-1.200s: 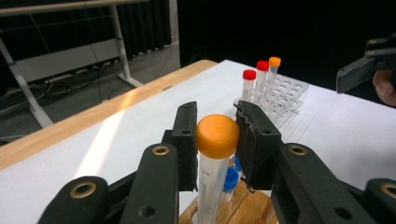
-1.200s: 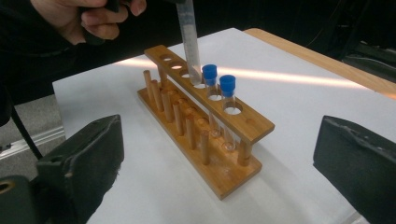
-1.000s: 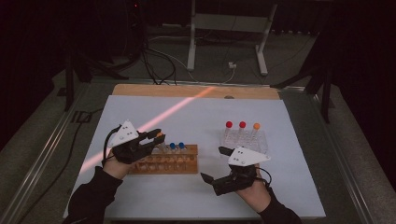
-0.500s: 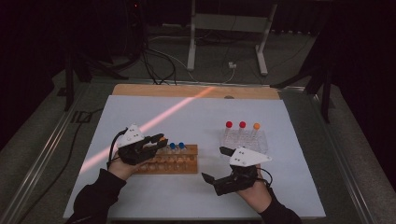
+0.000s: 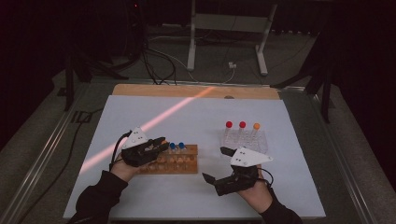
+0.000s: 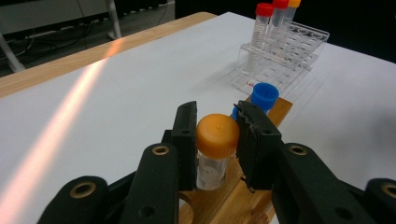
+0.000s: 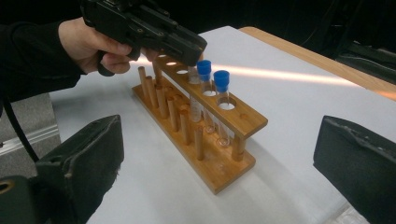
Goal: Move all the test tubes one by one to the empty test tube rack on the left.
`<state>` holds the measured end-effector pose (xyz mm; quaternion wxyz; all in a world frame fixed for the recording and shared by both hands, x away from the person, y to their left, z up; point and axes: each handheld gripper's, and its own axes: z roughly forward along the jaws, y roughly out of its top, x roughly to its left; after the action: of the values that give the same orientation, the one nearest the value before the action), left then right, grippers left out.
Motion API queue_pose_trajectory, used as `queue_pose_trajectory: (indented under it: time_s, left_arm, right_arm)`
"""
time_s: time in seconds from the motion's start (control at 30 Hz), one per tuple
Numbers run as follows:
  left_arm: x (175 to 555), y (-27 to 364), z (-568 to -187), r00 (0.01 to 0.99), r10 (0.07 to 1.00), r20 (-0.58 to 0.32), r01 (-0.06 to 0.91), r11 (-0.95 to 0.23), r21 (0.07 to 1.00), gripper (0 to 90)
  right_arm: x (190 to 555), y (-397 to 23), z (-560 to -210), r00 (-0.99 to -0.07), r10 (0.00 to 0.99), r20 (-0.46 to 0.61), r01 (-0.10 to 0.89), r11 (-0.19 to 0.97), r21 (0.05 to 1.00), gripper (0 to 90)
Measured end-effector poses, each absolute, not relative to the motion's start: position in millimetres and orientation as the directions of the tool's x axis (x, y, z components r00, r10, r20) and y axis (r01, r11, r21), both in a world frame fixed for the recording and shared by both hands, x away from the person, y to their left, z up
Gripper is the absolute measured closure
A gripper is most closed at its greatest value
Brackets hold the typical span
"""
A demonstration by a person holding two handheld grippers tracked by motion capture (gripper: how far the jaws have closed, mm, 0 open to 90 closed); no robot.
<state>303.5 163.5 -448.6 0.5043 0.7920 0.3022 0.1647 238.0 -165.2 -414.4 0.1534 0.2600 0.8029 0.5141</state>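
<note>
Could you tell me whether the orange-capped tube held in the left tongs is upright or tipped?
Upright: the orange-capped tube stands vertical between the left tongs, its lower end going down into the wooden rack.

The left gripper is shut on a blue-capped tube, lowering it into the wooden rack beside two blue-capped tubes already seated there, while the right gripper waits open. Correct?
Not quite: the left gripper view shows the left gripper shut on an orange-capped tube. The wooden rack, the two blue-capped tubes and the open right gripper are as stated.
</note>
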Motion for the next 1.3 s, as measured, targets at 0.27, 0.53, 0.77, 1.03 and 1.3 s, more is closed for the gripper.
queue_pose_trajectory:
  time_s: [0.27,0.53,0.77,1.03,1.3]
  left_arm:
    - [300,168,-445,0.779,0.623,-0.067,0.310,-0.291,0.905,56.0]
    - [288,173,-430,0.818,0.569,-0.085,0.267,-0.245,0.932,21.6]
    - [282,166,-425,0.854,0.513,-0.091,0.248,-0.248,0.937,2.2]
    - [280,166,-423,0.859,0.505,-0.089,0.241,-0.244,0.939,1.3]
    - [278,166,-421,0.865,0.494,-0.088,0.230,-0.234,0.945,1.2]
  right_arm:
    - [240,-168,-413,-0.814,0.581,0.022,0.260,0.331,0.907,1.6]
    - [247,-185,-408,-0.781,0.624,0.016,0.262,0.304,0.916,1.6]
    - [258,-211,-403,-0.723,0.691,0.010,0.273,0.272,0.923,2.1]
    - [274,-247,-404,-0.637,0.771,-0.017,0.296,0.265,0.918,2.2]
    - [298,-273,-424,-0.543,0.840,-0.021,0.368,0.260,0.893,4.8]
